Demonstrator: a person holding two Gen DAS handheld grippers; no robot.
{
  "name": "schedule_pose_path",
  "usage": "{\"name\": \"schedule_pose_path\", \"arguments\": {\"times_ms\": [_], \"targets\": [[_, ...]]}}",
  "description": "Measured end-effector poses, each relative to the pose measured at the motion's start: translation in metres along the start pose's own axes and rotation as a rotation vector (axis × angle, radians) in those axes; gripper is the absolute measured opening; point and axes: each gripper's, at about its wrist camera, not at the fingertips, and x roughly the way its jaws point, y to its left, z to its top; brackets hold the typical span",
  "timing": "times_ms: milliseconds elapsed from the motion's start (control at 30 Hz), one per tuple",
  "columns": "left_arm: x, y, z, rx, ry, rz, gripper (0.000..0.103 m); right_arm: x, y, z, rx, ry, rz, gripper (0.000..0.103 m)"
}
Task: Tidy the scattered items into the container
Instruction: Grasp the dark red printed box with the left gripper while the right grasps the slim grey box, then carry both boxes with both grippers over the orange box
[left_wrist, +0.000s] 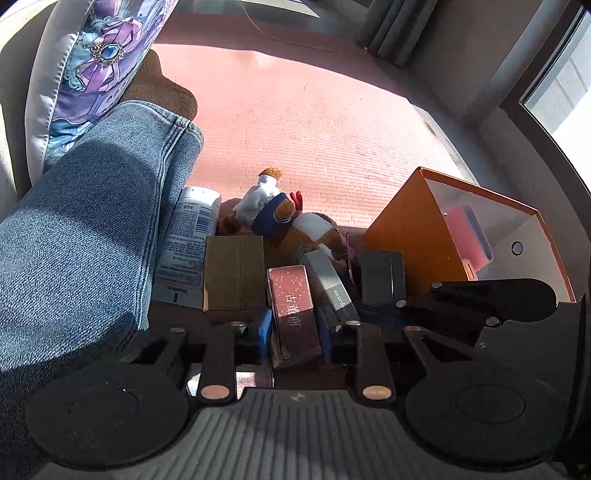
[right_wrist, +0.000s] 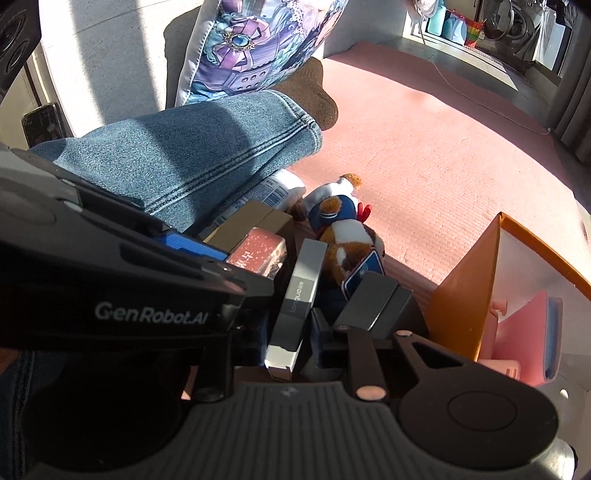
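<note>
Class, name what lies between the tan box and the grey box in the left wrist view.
The red speckled box lies between the tan box and the grey box, held in the left gripper; the left wrist view shows it.

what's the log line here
left gripper jaws shut on speckled red cardboard box | right gripper jaws shut on slim grey cardboard box

Pink mat (left_wrist: 314, 122) carries boxes, plush toys (left_wrist: 280, 218) and orange container (left_wrist: 410, 236)

Sunlit pink carpet (left_wrist: 314, 110) (window (left_wrist: 561, 85) rt).
</note>
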Motion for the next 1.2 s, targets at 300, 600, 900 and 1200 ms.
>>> {"name": "schedule_pose_path", "arguments": {"times_ms": [300, 600, 900, 1200], "targets": [[-0.019, -0.003, -0.005, -0.015, -0.002, -0.009, 0.027, -0.028, -0.001, -0.003, 0.046, -0.046, -0.009, 0.016], [-0.059, -0.01, -0.009, -0.006, -0.068, -0.003, 0.027, -0.078, -0.002, -0.011, 0.113, -0.138, 0.031, 0.016], [-0.097, -0.024, -0.005, 0.007, -0.146, -0.01, 0.027, -0.131, -0.025, -0.024, 0.262, -0.265, 0.065, 0.016], [-0.118, -0.06, 0.006, 0.071, -0.216, -0.067, 0.027, -0.177, -0.054, -0.035, 0.36, -0.404, -0.002, 0.016]]}}
